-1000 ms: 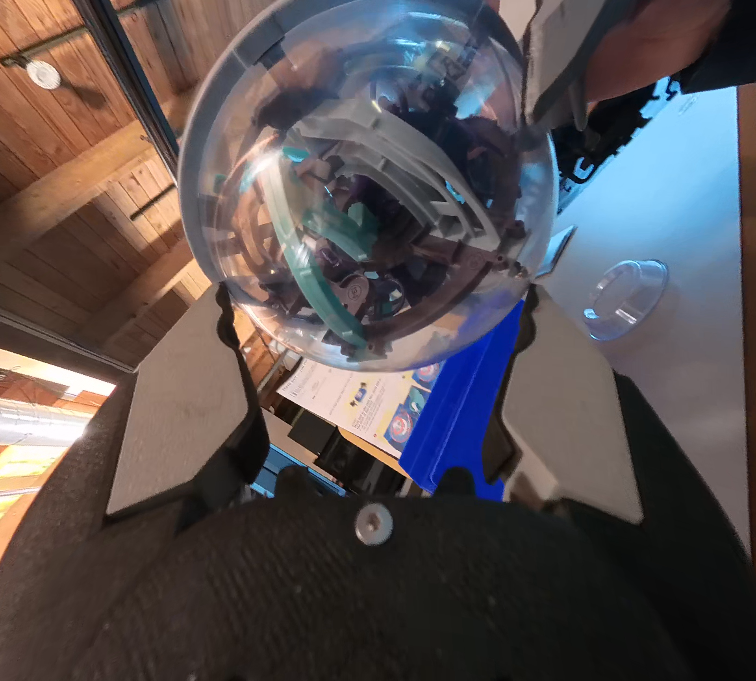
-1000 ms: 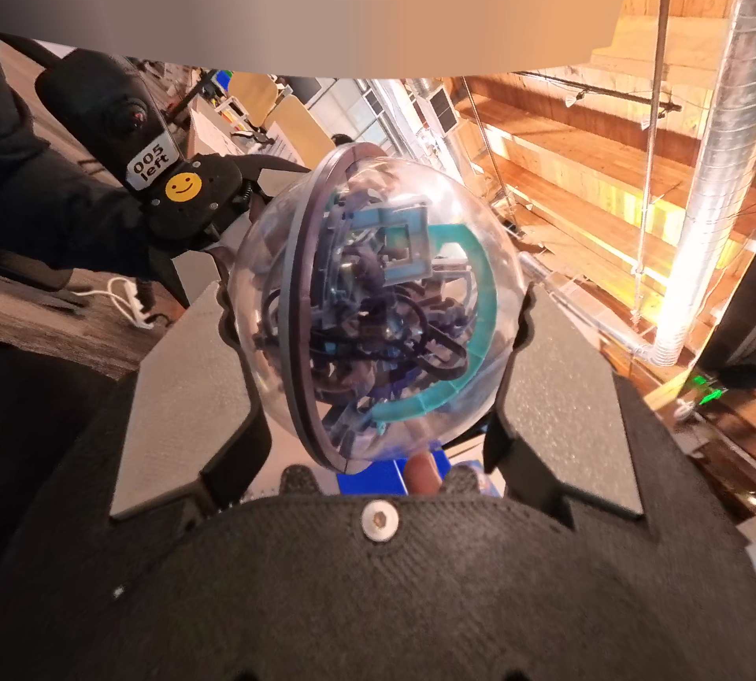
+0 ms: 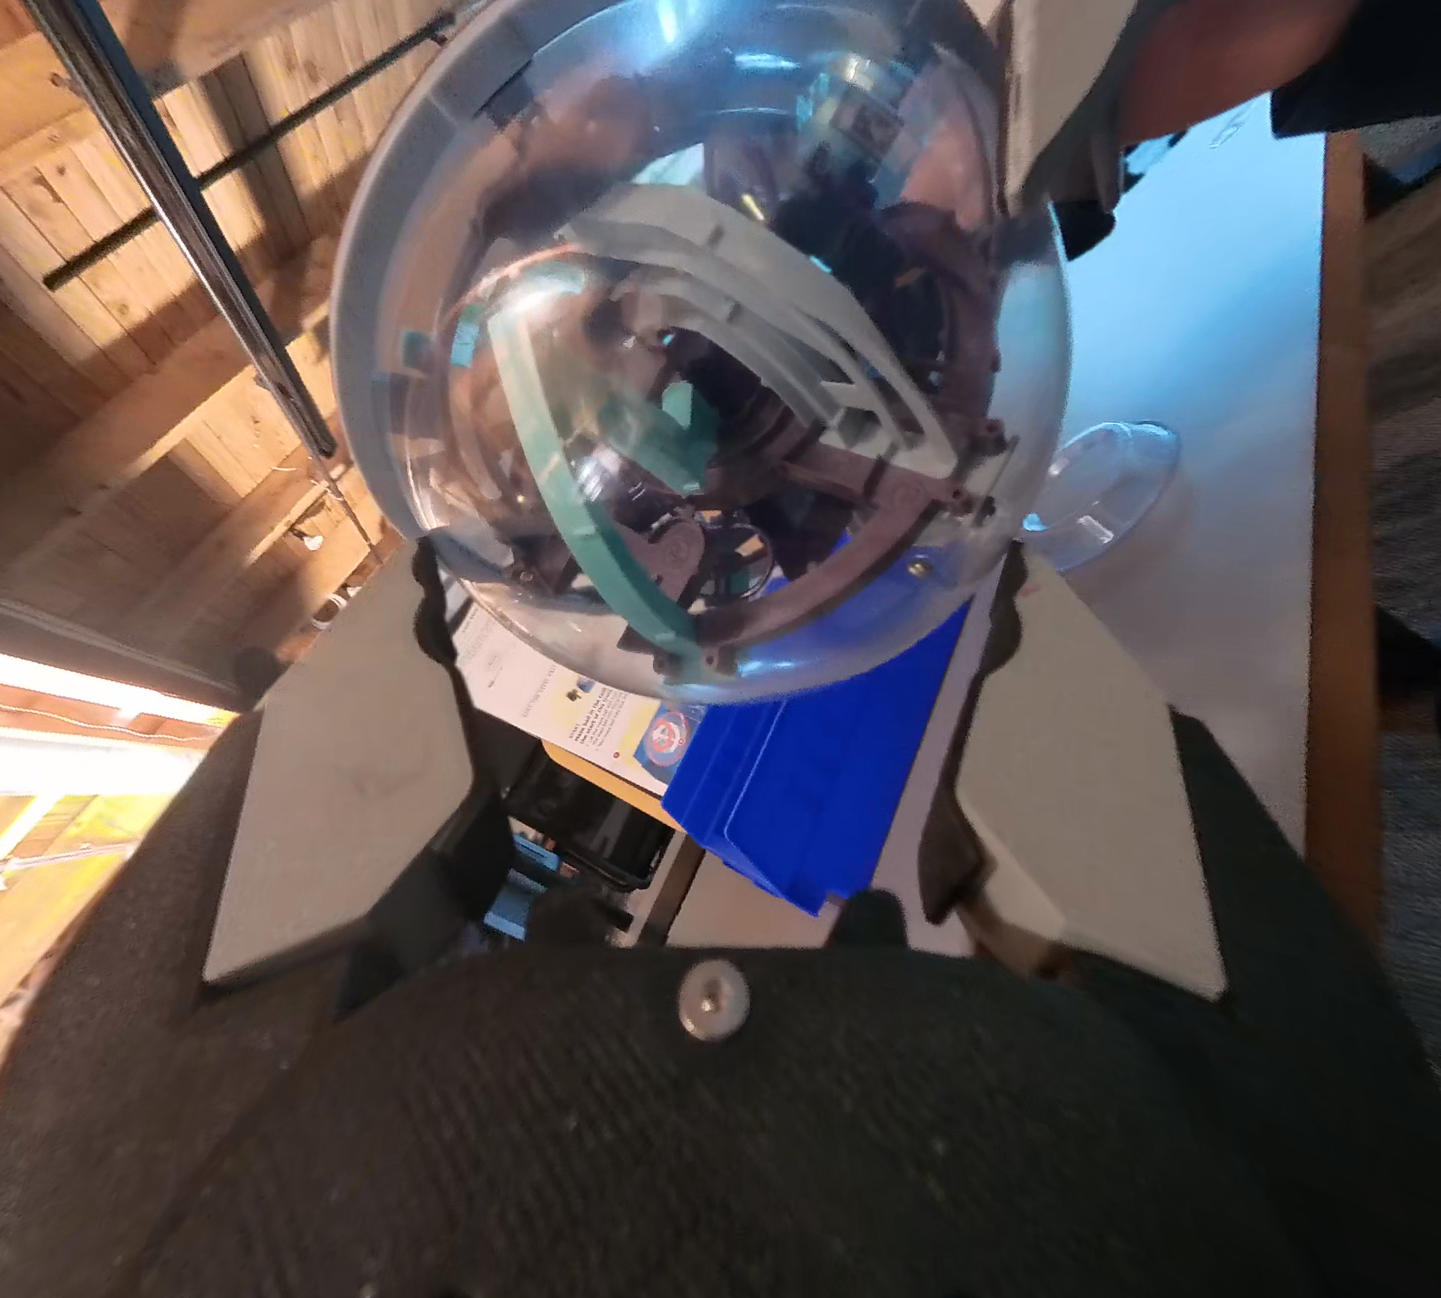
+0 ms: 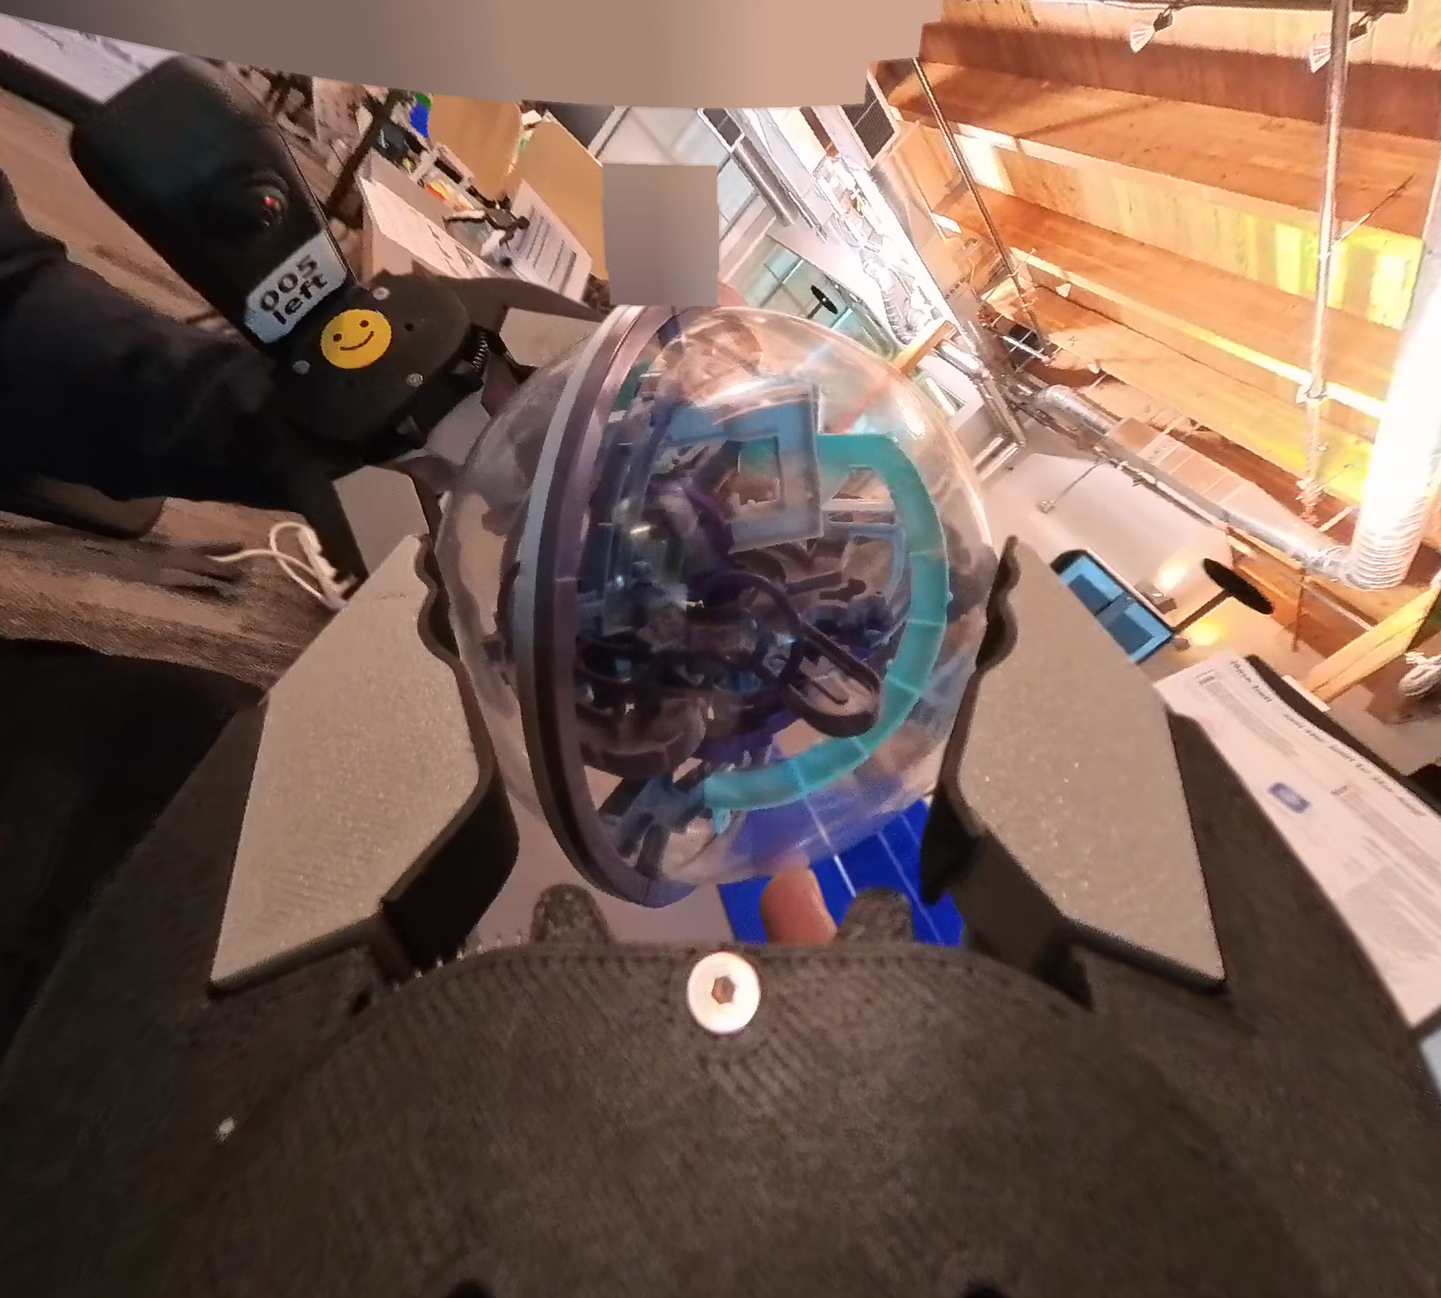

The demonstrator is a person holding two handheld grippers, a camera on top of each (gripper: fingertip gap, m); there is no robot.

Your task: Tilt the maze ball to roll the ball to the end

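Between the fingers of both my tools hangs the maze ball (image 3: 702,309), lifted clear of the white tabletop (image 3: 1216,341). My left hand-held gripper (image 3: 713,559) is clamped on its lower curve, and my right hand-held gripper (image 4: 713,559) is clamped across its middle, one finger on each side of the grey equator ring (image 4: 557,606). The clear shell looks hard and slick, and light for its bulk, so I judge it could spin or slip out under a loose pinch. The ring seems the surest place to bear on. Beyond the sphere lie a blue bin (image 3: 811,777) and a clear stand (image 3: 1107,489). I cannot pick out the small ball inside among the teal track (image 4: 912,590).
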